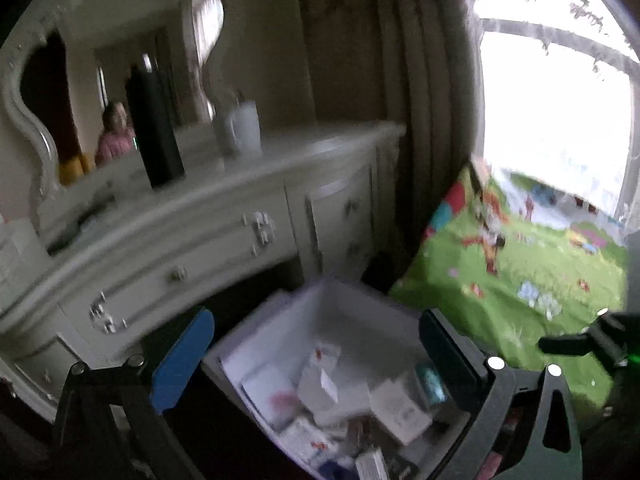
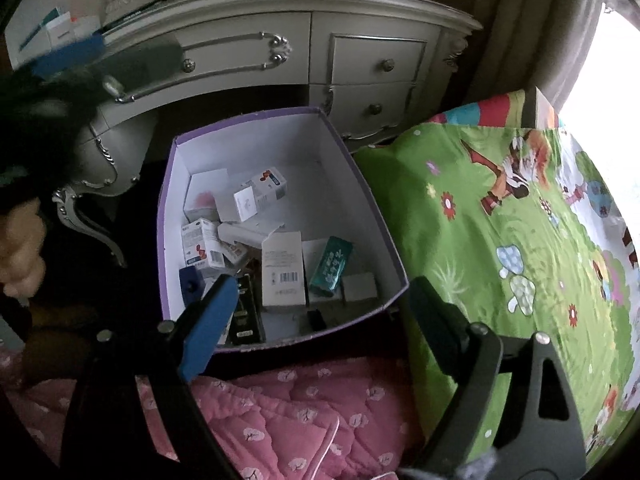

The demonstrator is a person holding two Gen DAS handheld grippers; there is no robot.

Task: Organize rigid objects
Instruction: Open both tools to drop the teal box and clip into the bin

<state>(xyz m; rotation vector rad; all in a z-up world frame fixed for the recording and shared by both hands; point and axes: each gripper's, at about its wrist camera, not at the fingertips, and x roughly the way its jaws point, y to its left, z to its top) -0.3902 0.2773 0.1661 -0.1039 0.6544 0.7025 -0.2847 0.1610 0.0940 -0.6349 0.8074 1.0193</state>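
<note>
The open box [image 2: 276,216], full of small cartons [image 2: 282,272], stands on the floor between the white dresser [image 2: 320,36] and the green bed cover [image 2: 500,240]. Both the left gripper [image 1: 316,364] and the right gripper [image 2: 320,320] hang above it with jaws apart and empty. A pink quilt [image 2: 288,420] lies just beside the box.

1. White dresser [image 2: 248,4], across the top of the frame: on its top stand a tall dark bottle [image 1: 154,128] and a white jug [image 1: 240,128]; small boxes [image 2: 60,30] lie at its left end.
2. Dark floor, centre: an open purple-edged box [image 2: 394,256] holding cartons.
3. Green cartoon bedspread [image 2: 500,240], at right.
</note>
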